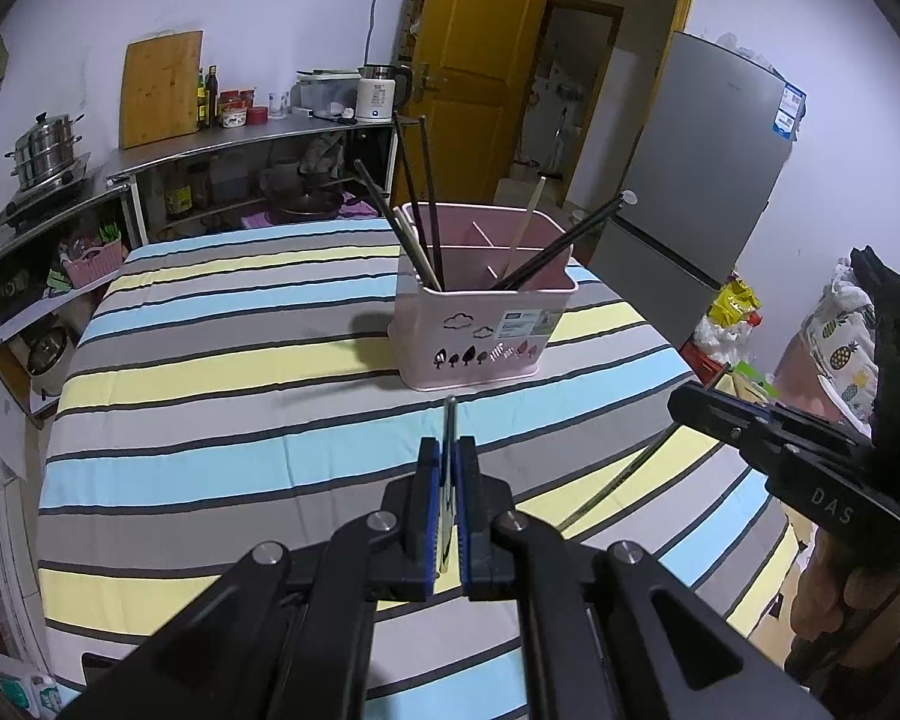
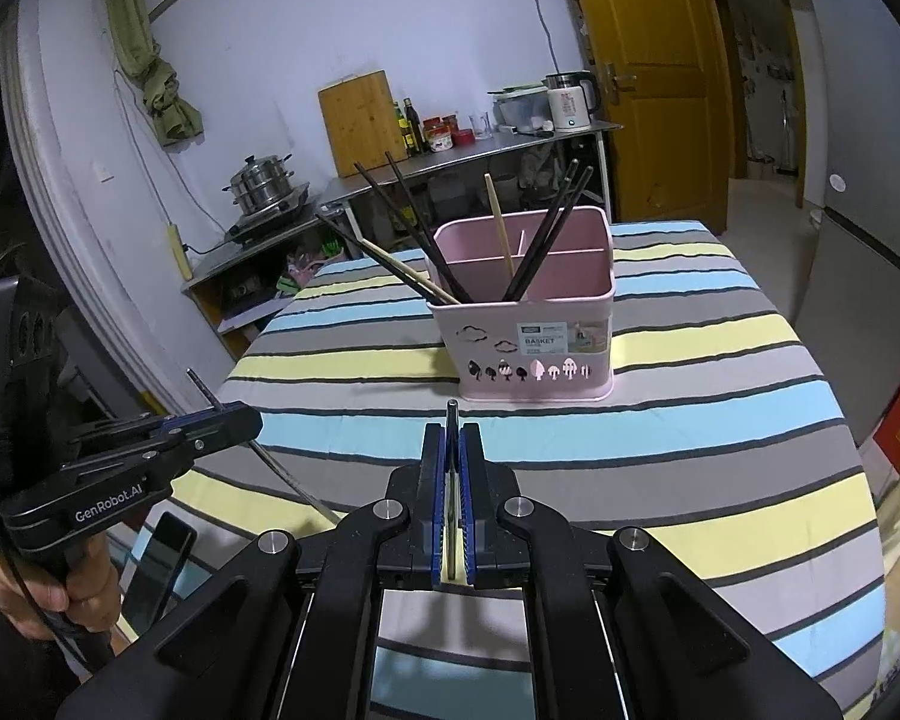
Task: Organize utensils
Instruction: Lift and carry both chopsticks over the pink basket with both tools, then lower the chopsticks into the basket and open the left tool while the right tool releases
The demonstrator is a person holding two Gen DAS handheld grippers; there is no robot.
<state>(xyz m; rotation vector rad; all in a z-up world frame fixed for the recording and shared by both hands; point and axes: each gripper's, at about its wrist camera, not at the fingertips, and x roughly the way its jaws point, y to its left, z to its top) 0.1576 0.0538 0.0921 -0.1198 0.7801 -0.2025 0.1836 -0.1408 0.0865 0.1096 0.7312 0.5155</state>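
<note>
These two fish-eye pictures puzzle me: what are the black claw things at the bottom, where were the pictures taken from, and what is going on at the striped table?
No robot here: a person holds a hand-held pinching tool in each hand, and each tool carries a wide-angle camera looking along its two fingers. One picture comes from the left tool, the other from the right tool; each also shows its partner at the side. Both tools are shut on a thin chopstick, one in the left and one in the right. On the table with the striped cloth stands a pink basket with dividers, already holding several chopsticks, dark and pale. A phone lies at the table's near edge.
</note>
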